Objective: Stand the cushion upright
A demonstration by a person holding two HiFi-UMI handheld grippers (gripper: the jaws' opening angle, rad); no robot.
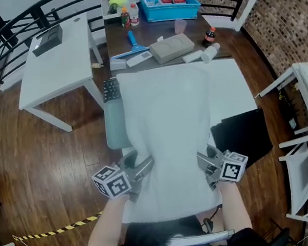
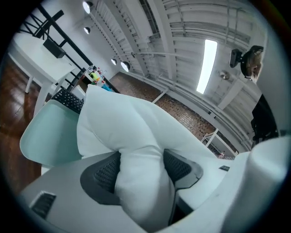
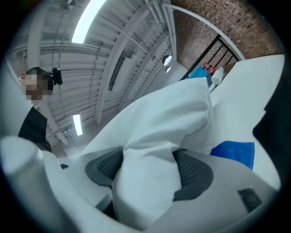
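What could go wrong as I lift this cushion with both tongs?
The left tongs and right tongs each pinch only a fold of the soft cushion near its close edge, so the fabric may slip out or the far end may sag. The far edge lies close to the white bottle and other clutter on the brown table; swinging it up could knock them.

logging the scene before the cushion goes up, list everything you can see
cushion: one, white, centre
seat: one, pale green, at the cushion's left edge
keyboard: one, black, just beyond the seat
side table: one, white, far left
tray: one, blue, far end of the dark table
box: one, grey, near end of the dark table
tape: one strip, yellow and black, floor at lower left
left gripper: one, grey, shut on the cushion's near left edge
right gripper: one, grey, shut on the cushion's near right edge
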